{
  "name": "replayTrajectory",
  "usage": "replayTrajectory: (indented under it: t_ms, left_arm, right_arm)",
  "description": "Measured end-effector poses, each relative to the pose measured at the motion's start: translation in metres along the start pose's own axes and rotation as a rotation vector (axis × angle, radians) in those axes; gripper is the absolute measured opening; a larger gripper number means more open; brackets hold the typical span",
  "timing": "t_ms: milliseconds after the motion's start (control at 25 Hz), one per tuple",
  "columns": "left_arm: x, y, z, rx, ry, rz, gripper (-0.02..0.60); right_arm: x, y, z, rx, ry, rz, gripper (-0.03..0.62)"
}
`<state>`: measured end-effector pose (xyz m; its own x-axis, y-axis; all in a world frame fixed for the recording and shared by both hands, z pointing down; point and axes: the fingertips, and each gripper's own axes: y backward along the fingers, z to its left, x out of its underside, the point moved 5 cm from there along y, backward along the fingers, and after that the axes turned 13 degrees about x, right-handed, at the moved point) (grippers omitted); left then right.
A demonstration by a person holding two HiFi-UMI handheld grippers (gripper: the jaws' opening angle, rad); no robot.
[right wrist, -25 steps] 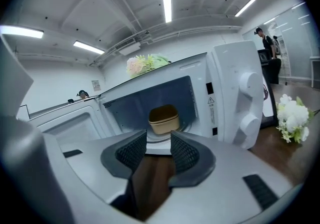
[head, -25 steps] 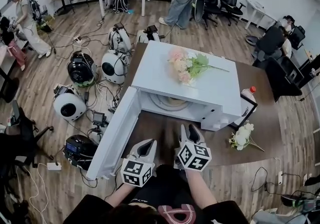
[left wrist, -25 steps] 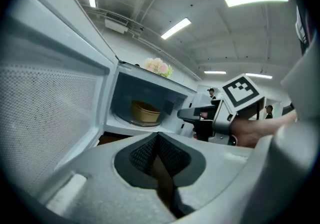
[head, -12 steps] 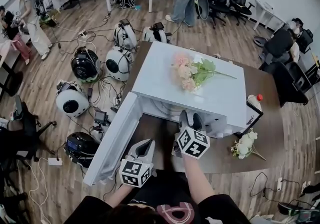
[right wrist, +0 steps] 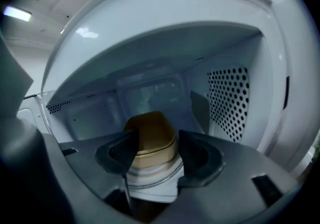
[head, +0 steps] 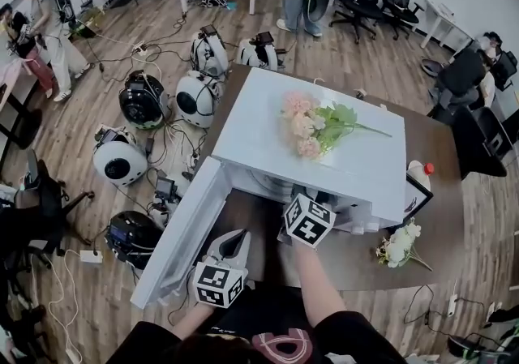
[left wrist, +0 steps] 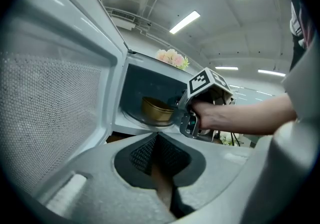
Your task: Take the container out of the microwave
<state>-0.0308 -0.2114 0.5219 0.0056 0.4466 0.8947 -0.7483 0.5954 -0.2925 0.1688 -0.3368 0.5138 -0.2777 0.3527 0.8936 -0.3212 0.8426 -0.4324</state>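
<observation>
Microwave (head: pixel 324 143) on the brown worktop (head: pixel 442 168). Its door (head: pixel 182 233) is swung fully out on the left hinge, and its free edge hangs past the worktop's near-left edge.

Gold container (right wrist: pixel 149 125) stands on the pale turntable, mid-cavity, with ceiling room above it. The perforated right wall is near the right jaw.

Right gripper (right wrist: pixel 158 137): jaws wide apart and past the front lip. The container sits between them and the pads are not pressing on it.

Left gripper (left wrist: pixel 157 138): jaws together on nothing, low outside the opening, beside the door's inner face.

Versus one second back: the right gripper has gone from in front of the opening into the cavity, its jaws having just been opening. The left gripper is little changed
</observation>
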Motion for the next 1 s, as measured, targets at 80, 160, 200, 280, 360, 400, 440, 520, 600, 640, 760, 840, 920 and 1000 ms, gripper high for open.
replayTrajectory:
  t_ms: [80,160,200,280,360,400,440,520,600,640,760,840,920,1000]
  left_arm:
    - [0.000,-0.001,0.002,-0.008,0.004,0.004,0.009]
    - [0.001,-0.002,0.004,-0.015,0.007,0.006,0.009]
    - [0.000,-0.003,0.005,-0.018,0.007,0.007,0.009]
    - [0.000,-0.004,0.006,-0.024,0.004,0.011,0.009]
    - [0.001,-0.004,0.009,-0.032,0.005,0.019,0.009]
    - [0.001,-0.003,0.009,-0.036,0.007,0.021,0.009]
    - [0.001,-0.002,0.010,-0.039,0.008,0.023,0.008]
    - [0.001,-0.004,0.012,-0.043,0.009,0.027,0.008]
    - [0.002,-0.008,0.012,-0.041,0.009,0.036,0.009]
    - [0.002,-0.010,0.011,-0.036,0.008,0.040,0.009]
    - [0.000,-0.015,0.005,-0.006,-0.001,0.035,0.009]
    - [-0.001,-0.017,0.003,0.011,-0.005,0.032,0.009]
    - [-0.001,-0.019,0.002,0.020,-0.005,0.030,0.009]
    - [-0.002,-0.020,0.002,0.025,-0.005,0.026,0.009]
  right_arm:
    - [0.000,-0.007,0.000,0.010,0.013,0.005,0.241]
    - [-0.001,-0.013,0.001,0.010,0.041,0.005,0.242]
    - [-0.001,-0.016,0.000,0.008,0.060,0.006,0.244]
    - [-0.002,-0.022,-0.002,0.005,0.092,0.017,0.262]
    - [0.000,-0.028,-0.003,-0.004,0.104,0.035,0.262]
    - [0.001,-0.030,-0.003,-0.012,0.110,0.040,0.266]
    - [0.001,-0.032,-0.002,-0.022,0.120,0.039,0.267]
    - [-0.001,-0.035,0.000,-0.034,0.145,0.033,0.267]
    - [-0.004,-0.038,0.000,-0.035,0.171,0.028,0.267]
    - [-0.005,-0.039,0.001,-0.036,0.184,0.026,0.267]
    - [-0.006,-0.039,0.001,-0.059,0.205,0.035,0.267]
    - [-0.005,-0.038,0.001,-0.074,0.200,0.060,0.257]
    - [-0.003,-0.035,0.001,-0.088,0.187,0.088,0.236]
    - [0.000,-0.032,0.001,-0.100,0.169,0.115,0.234]
